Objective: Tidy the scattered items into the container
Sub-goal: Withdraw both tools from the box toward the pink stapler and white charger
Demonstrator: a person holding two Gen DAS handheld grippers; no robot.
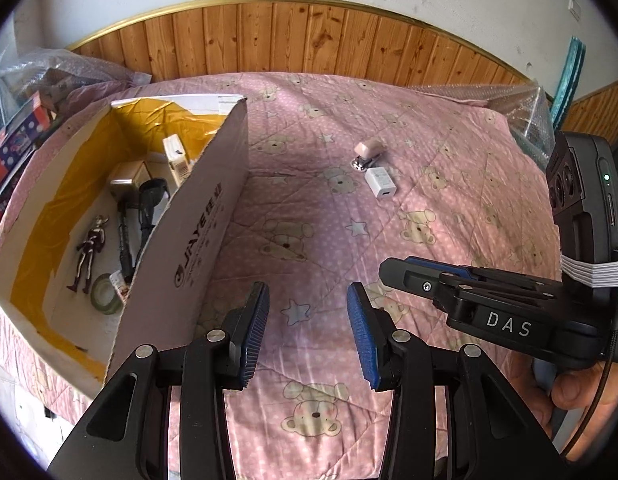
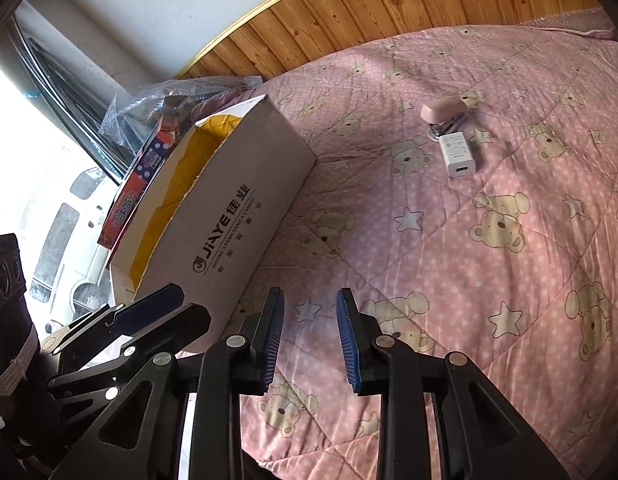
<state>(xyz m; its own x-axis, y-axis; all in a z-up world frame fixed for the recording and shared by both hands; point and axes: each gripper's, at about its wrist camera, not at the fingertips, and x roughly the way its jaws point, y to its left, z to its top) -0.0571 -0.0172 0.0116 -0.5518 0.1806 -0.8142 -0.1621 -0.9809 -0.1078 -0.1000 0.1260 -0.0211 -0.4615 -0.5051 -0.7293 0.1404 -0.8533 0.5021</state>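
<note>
Nearest the left wrist camera, the left gripper (image 1: 308, 336) is seen with its blue-padded fingers (image 1: 255, 332) held apart over the pink bear-print quilt (image 1: 429, 208); nothing is held between them. The right gripper (image 2: 309, 340) is likewise seen empty above the quilt, its jaws set to a narrower gap. In the left wrist view it enters from the right, gripped by a hand (image 1: 581, 396) at the frame's lower right corner.

Just to the left of both grippers, a white cardboard box (image 1: 205, 216) with yellow tape lining is found resting on the quilt. Inside it a toy figure (image 1: 88, 252), a roll of tape (image 1: 105, 294), a dark long-handled tool (image 1: 147, 208), a small gold-coloured box (image 1: 127, 180) and a white packet (image 1: 177, 158) are laid.

Farther out on the quilt, well apart from the box, a white USB charger (image 2: 457, 154) is seen lying flat, with a pink stapler (image 2: 445, 114) touching its far end. Beyond the bed, wood wall panelling (image 1: 309, 40) is visible.
</note>
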